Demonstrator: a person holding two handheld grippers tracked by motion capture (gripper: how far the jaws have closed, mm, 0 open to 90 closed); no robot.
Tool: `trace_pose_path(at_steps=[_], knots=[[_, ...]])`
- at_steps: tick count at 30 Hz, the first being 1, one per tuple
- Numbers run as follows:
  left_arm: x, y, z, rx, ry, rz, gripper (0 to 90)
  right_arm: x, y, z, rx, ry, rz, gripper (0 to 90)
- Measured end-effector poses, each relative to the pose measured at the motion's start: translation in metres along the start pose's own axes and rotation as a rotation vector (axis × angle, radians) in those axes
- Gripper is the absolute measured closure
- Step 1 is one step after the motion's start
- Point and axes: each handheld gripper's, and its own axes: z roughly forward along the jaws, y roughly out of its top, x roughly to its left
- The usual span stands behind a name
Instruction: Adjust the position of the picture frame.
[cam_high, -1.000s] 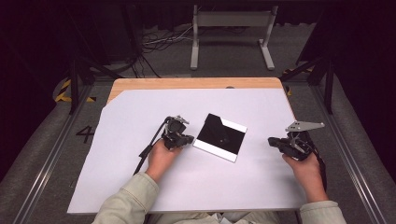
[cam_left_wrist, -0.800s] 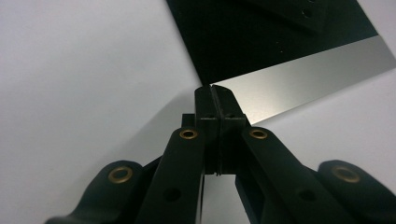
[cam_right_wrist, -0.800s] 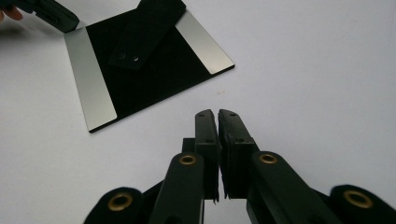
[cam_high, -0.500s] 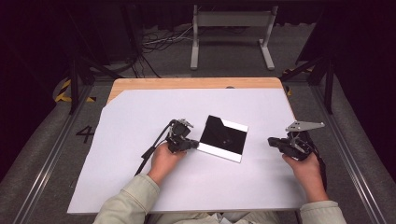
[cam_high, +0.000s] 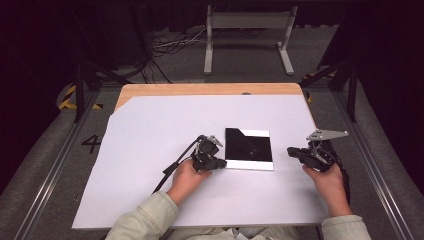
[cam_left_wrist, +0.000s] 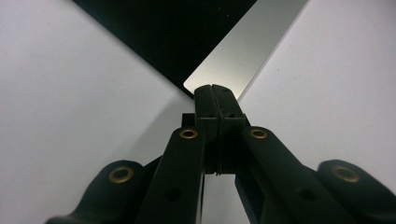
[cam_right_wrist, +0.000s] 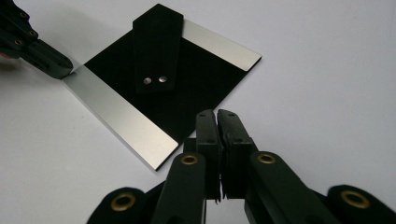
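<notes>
Black and silver, a flat square plate (cam_high: 248, 149) lies on the white sheet (cam_high: 150, 130) that covers the tabletop (cam_high: 200, 89), a little toward three o'clock of the sheet's middle. Its dark face carries a bright metal band along the six o'clock edge and another along the twelve o'clock edge, with one corner of the dark part cut off at eleven o'clock. In the right gripper view the plate (cam_right_wrist: 154, 84) also shows a raised black tab with two small bright screws near its end.

The left claw (cam_high: 219, 164) is at the plate's seven o'clock corner, jaws pressed together with nothing between them. In the left gripper view the tip of the left claw (cam_left_wrist: 215, 89) touches the rounded corner of the silver band, meeting it from outside rather than pinching it. The left hand (cam_high: 186, 176) grips the tool from behind, a pale sleeve trailing toward six o'clock, and a black cable loops off toward eight o'clock.

The right claw (cam_high: 291, 152) sits at three o'clock of the plate, apart from it, pointing at its edge. Its jaws are nearly together, a thin slit between them, and hold nothing; in the right gripper view the right claw (cam_right_wrist: 217, 114) hovers just short of the plate's nearest dark corner. The right hand (cam_high: 327, 182) rests on the sheet.
</notes>
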Motion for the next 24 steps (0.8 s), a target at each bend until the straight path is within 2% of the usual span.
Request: trace_pose_path(at_steps=[9,14,19,24], knots=[[-0.007,0.006,0.010,-0.023,-0.006,0.011,90.0,0.003,0.002,0.007,0.015,0.001,-0.002,88.2],[-0.012,0.007,0.009,-0.032,0.015,0.033,90.0,0.005,0.004,0.010,0.019,0.007,0.002,88.4],[-0.008,0.006,-0.010,-0.080,0.030,0.024,90.0,0.009,0.007,0.016,0.031,0.024,-0.015,89.4],[-0.003,-0.004,-0.034,-0.093,0.092,0.042,89.9,0.014,0.015,0.023,0.035,0.053,-0.029,89.6]])
